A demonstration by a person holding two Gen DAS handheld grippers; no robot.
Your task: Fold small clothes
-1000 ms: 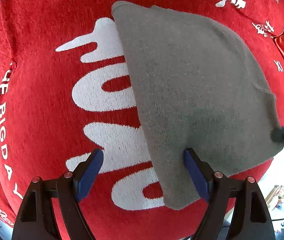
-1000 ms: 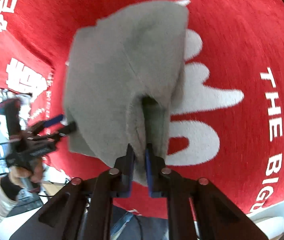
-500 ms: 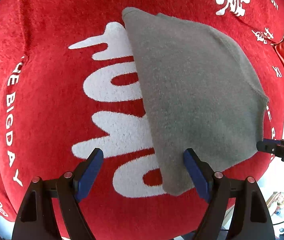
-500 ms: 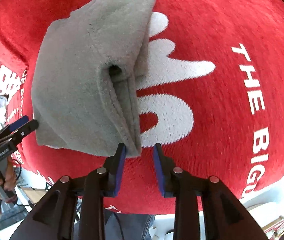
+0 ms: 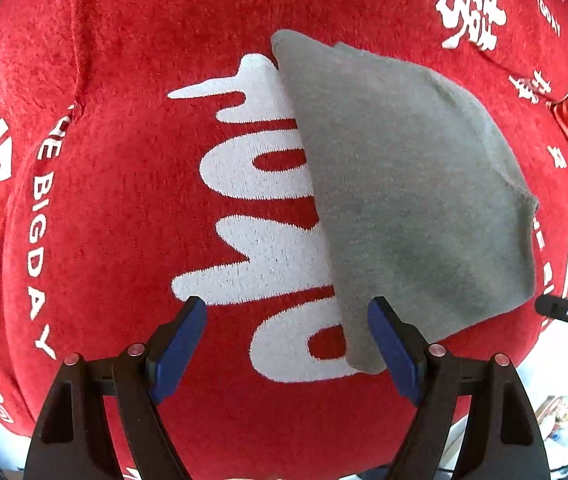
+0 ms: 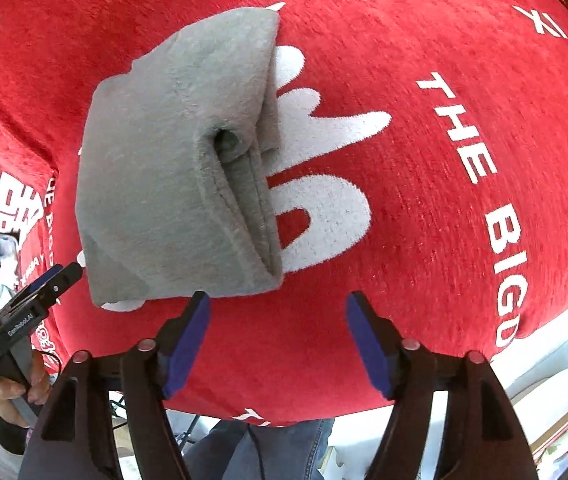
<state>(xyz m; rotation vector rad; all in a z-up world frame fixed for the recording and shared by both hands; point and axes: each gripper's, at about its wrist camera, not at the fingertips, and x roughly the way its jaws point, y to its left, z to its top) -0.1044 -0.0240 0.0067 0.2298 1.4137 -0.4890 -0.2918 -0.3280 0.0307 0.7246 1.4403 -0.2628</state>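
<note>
A small grey garment (image 5: pixel 412 200) lies folded on the red cloth with white lettering (image 5: pixel 144 120). In the right wrist view the grey garment (image 6: pixel 172 168) shows a doubled edge with a pocket-like opening on its right side. My left gripper (image 5: pixel 288 340) stands open above the cloth; its right finger (image 5: pixel 392 344) is at the garment's near corner, nothing pinched. My right gripper (image 6: pixel 278 340) hangs just below the garment's near edge, its jaws opening, nothing between them. The left gripper (image 6: pixel 50 278) also shows at the garment's left corner there.
The red cloth (image 6: pixel 424 220) covers the whole work surface and drops off at the near edge. A hand (image 6: pixel 12 392) holds the other gripper at lower left. Blue trousers (image 6: pixel 268 448) show below the edge. Cluttered floor lies at the right (image 5: pixel 564 420).
My right gripper let go of the grey garment's edge, opened wide and drew back toward the near edge. The garment settled flat. The left gripper drifted away slightly, still open.
</note>
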